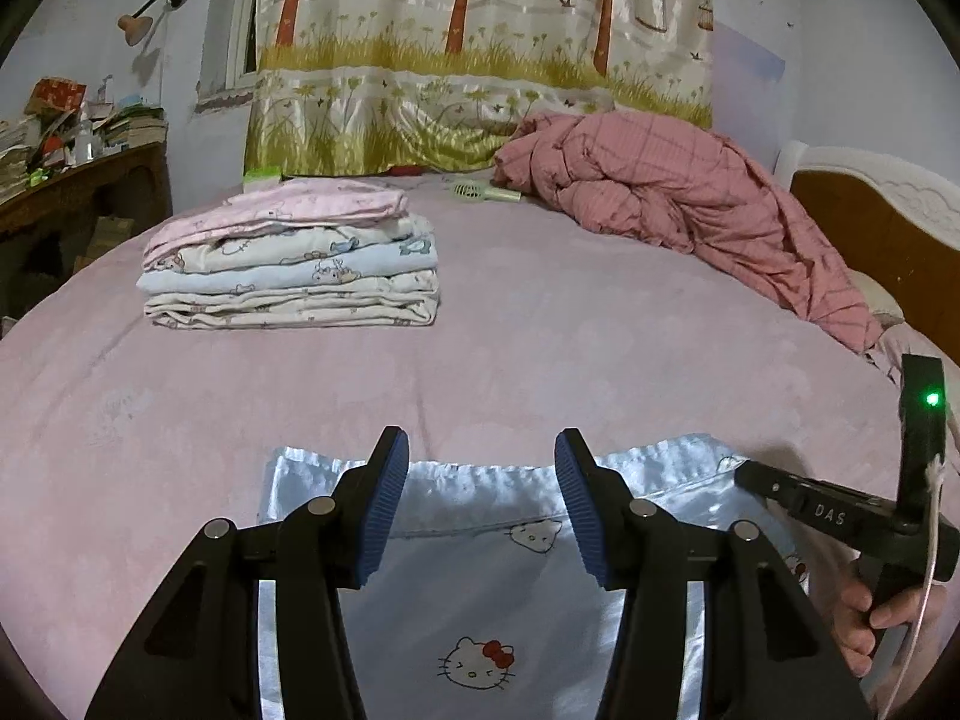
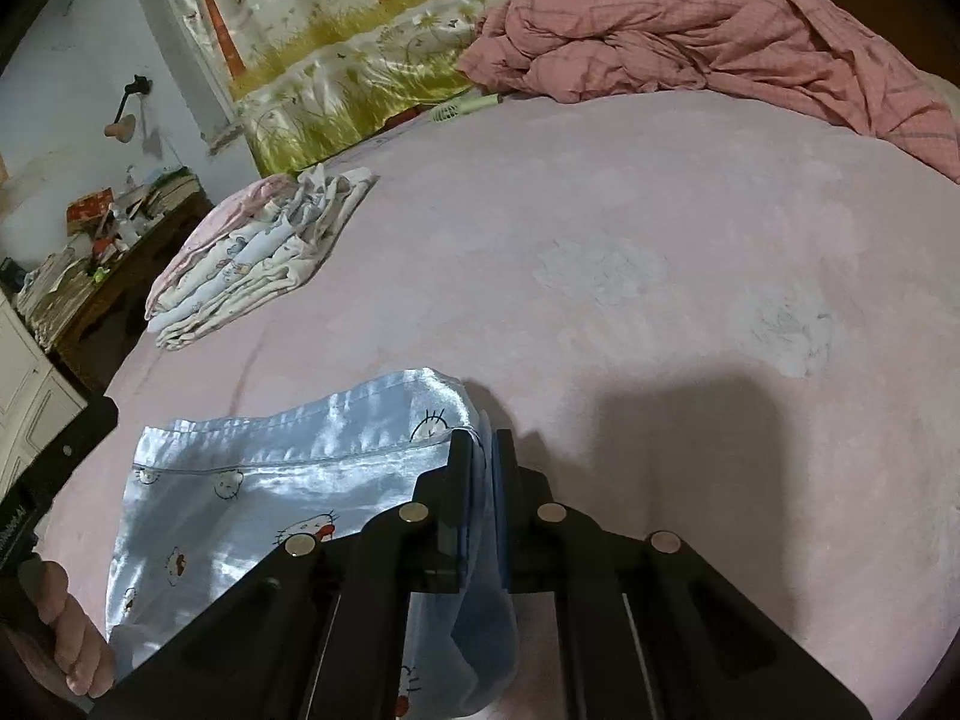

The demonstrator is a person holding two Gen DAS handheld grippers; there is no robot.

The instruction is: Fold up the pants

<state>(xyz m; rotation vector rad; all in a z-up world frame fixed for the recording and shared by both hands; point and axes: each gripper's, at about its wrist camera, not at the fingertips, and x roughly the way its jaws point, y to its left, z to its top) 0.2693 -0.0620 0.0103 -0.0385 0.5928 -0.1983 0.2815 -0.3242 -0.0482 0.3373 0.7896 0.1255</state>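
A: Where are the pants (image 1: pixel 480 546)?
B: Flat on the bed (image 1: pixel 540 348), at its near edge. Pale blue satin with cat faces printed on it, the waistband on the far side.

A: And the right gripper (image 2: pixel 483 450)?
B: Pressed together on the pants' right edge. A fold of the blue cloth sits pinched between its pads and hangs down between the fingers in the right wrist view.

A: The left gripper (image 1: pixel 482 480)?
B: Spread, with nothing between its blue pads (image 1: pixel 387 516). It hangs over the middle of the pants, the tips just short of the waistband. I cannot tell whether it touches the cloth.

A: Any hands showing?
B: Yes. The right hand (image 1: pixel 870 630) wraps the handle of its gripper at the right edge of the left view. The left hand (image 2: pixel 72 642) shows at the lower left corner of the right view.

A: What else is on the bed?
B: A stack (image 1: pixel 294 264) of folded clothes to the far left, well apart from the pants. A crumpled pink quilt (image 1: pixel 678 204) at the far right. A small green fan (image 1: pixel 483 192) lies just left of the quilt.

A: Beyond the bed?
B: A curtain (image 1: pixel 480 48) with trees and grass on the far wall, a lamp (image 1: pixel 141 21) fixed to the wall left of it, and a cluttered desk (image 1: pixel 78 180) at the far left.
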